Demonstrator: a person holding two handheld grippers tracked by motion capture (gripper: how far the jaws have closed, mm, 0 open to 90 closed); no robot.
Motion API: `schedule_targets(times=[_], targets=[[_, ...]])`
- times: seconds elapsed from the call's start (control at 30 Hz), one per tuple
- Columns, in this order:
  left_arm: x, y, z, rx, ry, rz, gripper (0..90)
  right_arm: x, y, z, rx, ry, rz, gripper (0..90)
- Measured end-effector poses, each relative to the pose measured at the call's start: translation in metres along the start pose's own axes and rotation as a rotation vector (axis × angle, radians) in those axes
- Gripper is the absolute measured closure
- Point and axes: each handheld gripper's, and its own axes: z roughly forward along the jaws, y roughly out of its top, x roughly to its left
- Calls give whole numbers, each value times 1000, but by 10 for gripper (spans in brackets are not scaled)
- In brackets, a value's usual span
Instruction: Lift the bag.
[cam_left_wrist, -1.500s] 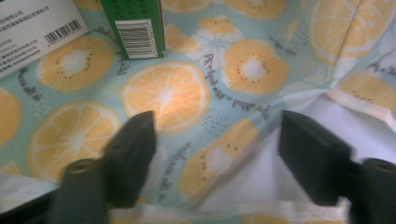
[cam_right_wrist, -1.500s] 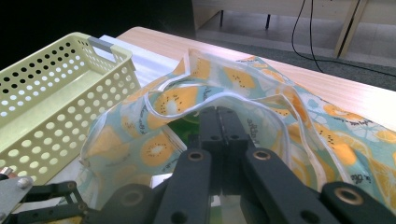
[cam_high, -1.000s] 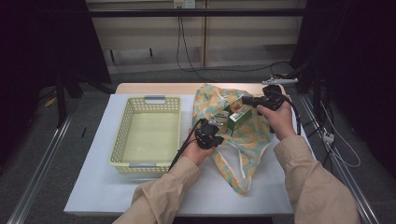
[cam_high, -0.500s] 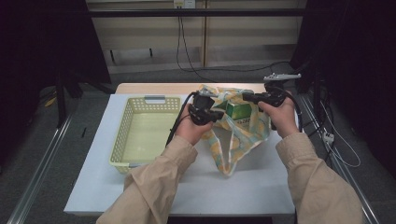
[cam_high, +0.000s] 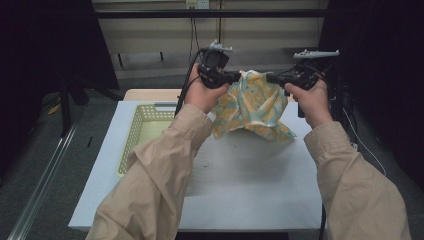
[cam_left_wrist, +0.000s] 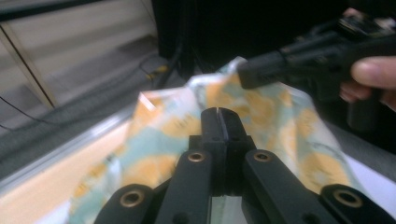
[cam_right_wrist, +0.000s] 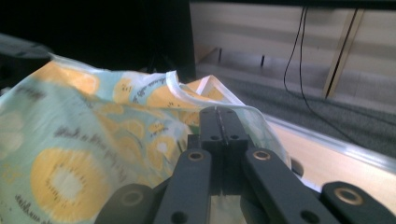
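Item: printed plastic bag (cam_high: 252, 102), hanging over the table's (cam_high: 260, 175) 1 o'clock area, clear of the yellow basket (cam_high: 137, 135) at 9 o'clock. Left gripper (cam_high: 234, 76) and right gripper (cam_high: 272, 78): jaws fully closed, each pinching the bag's rim. Handling advice: keep both pinches firm and level, spreading the mouth evenly.
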Motion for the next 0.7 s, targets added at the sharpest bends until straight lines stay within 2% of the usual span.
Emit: schedule_targets(times=[0.03,0.13,0.23,0.3,0.47,0.57,0.7], targets=[[2,7,1,-11,0,-8,900,0,6,-2,-7,-4,-4,900],[3,28,1,-44,15,9,900,2,22,-5,-11,-14,-27,900],[2,35,5,-43,-6,1,900,2,32,-6,-31,-1,-30,900],[1,31,10,-19,-19,17,900,1,32,-4,-16,5,-32,900],[1,18,14,8,-50,10,900,1,20,2,-8,42,-18,900],[2,11,13,31,-57,13,900,7,12,5,0,66,-5,900],[5,0,6,36,-63,16,885,17,4,7,10,112,16,900]])
